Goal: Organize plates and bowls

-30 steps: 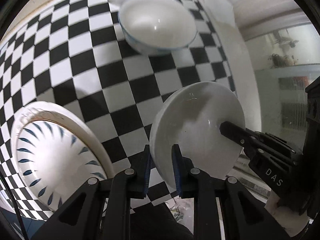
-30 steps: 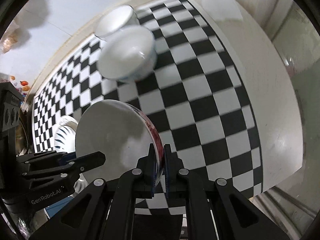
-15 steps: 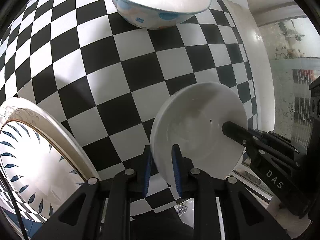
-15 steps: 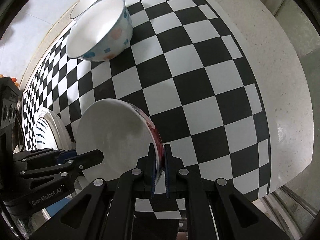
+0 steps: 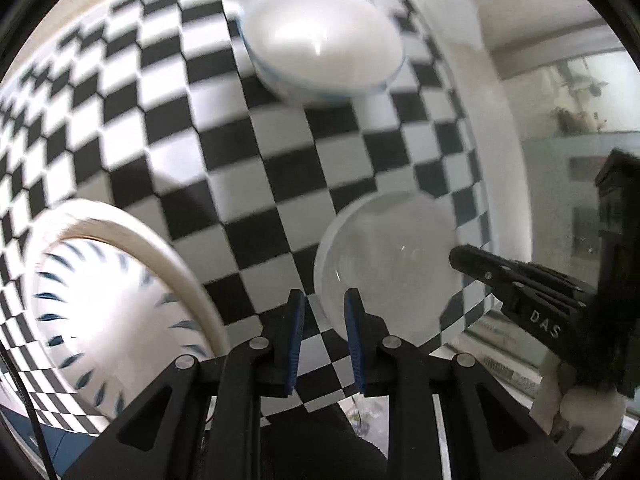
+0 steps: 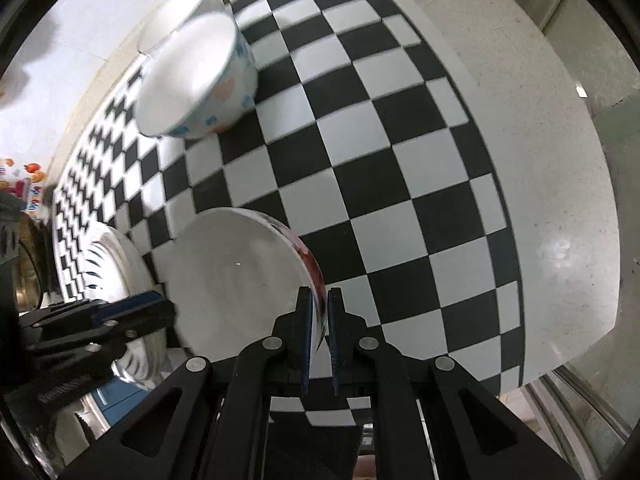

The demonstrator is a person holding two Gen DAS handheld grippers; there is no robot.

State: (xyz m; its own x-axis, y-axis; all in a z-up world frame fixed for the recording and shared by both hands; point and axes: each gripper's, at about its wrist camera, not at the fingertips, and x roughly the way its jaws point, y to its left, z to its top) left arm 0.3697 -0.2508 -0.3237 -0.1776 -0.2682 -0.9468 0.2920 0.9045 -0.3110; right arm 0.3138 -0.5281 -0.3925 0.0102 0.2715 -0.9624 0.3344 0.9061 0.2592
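White bowl (image 6: 236, 276) hangs above the checkered counter (image 6: 400, 184), both grippers' jaws clamped on opposite rim edges.

Glossy ceramic bowl (image 6: 236, 276); smooth checkered cloth (image 6: 400, 168); matt black plastic fingers (image 6: 338, 344).

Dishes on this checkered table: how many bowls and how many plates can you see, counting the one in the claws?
Bowls: 3 (the held bowl, the heart-patterned bowl, the white bowl behind it)
Plates: 1 (the blue-dashed plate)
Total: 4
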